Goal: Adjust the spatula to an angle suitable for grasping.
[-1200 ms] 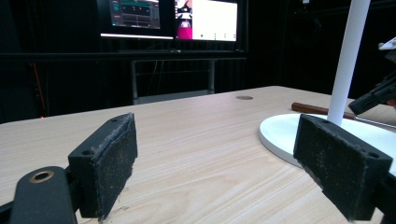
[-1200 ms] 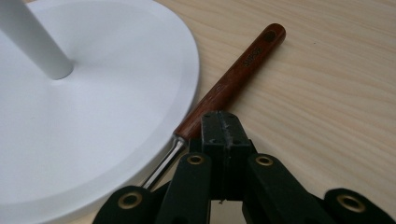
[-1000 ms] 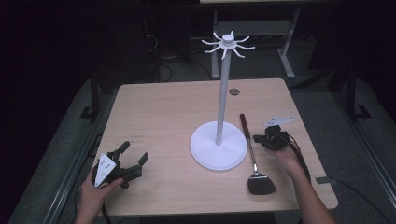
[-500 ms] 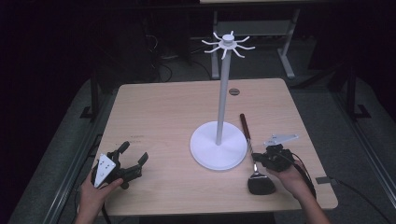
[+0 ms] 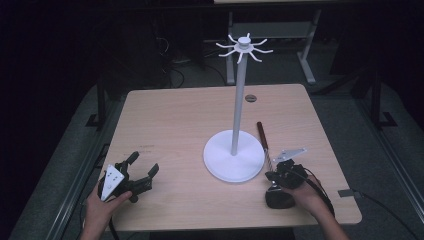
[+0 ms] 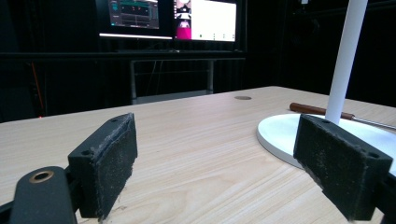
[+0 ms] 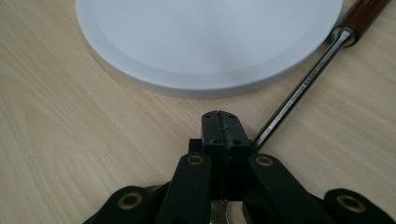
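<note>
A long utensil (image 5: 266, 152) lies flat on the tabletop (image 5: 175, 125), just right of the white stand's round base (image 5: 234, 159). It has a dark reddish-brown wooden handle (image 5: 261, 131) at the far end, a thin shiny metal shaft (image 7: 299, 95) in the middle, and a broad black head (image 5: 278, 198) at the near end, so it looks like a spatula or small ladle. Its long axis runs roughly from the far side of the tabletop toward the person, handle pointing away and head pointing to the near edge, with the shaft passing close beside the rim of the base.

The right hand-held gripper (image 5: 280, 176) sits over the near part of the shaft, just above the black head. In the right gripper view its jaws are pressed together, with a sliver of metal showing low between the linkage arms; whether they pinch the utensil itself I cannot tell.

The stand is a white disc with a tall white pole (image 5: 239, 102) rising upright from its centre, topped by a ring of short curved hooks (image 5: 244, 46). Nothing hangs on them.

The left hand-held gripper (image 5: 142, 172) rests at the near left of the tabletop, well apart from the stand, its jaws spread wide with bare wood between them. Beyond the tabletop, lit monitors (image 6: 173, 18) glow in a dark room.
</note>
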`<control>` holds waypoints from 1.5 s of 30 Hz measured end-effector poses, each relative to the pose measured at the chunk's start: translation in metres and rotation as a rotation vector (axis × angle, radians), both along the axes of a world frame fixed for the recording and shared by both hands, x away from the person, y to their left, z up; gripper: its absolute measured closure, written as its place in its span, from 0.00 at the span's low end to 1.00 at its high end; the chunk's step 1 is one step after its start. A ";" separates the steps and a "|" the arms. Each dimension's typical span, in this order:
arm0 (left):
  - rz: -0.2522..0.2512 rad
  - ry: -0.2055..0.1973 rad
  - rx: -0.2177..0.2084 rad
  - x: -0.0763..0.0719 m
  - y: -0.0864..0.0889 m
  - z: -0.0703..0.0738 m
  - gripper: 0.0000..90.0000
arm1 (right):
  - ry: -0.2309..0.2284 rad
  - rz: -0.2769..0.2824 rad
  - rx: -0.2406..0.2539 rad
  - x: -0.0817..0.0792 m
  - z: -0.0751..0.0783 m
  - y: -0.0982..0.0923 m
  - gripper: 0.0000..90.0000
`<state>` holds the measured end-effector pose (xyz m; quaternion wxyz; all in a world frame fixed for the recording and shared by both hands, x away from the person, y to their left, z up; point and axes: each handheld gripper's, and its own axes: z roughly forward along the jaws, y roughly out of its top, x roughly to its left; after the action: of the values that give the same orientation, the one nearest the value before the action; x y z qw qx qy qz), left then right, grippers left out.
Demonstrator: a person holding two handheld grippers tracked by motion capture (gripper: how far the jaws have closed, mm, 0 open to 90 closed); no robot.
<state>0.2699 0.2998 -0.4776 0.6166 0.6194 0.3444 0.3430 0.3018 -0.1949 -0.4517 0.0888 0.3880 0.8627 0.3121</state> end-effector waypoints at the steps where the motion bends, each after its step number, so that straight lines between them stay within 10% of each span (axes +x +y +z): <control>1: 0.000 -0.001 0.000 0.000 0.000 0.000 0.14 | 0.014 -0.003 -0.007 0.001 -0.002 0.000 1.00; 45: -0.001 -0.002 0.000 0.000 -0.001 0.000 0.14 | 0.048 -0.128 -0.041 0.012 -0.005 -0.039 1.00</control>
<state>0.2696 0.2990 -0.4776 0.6171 0.6191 0.3434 0.3434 0.3139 -0.2338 -0.4569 0.0957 0.4477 0.8443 0.2785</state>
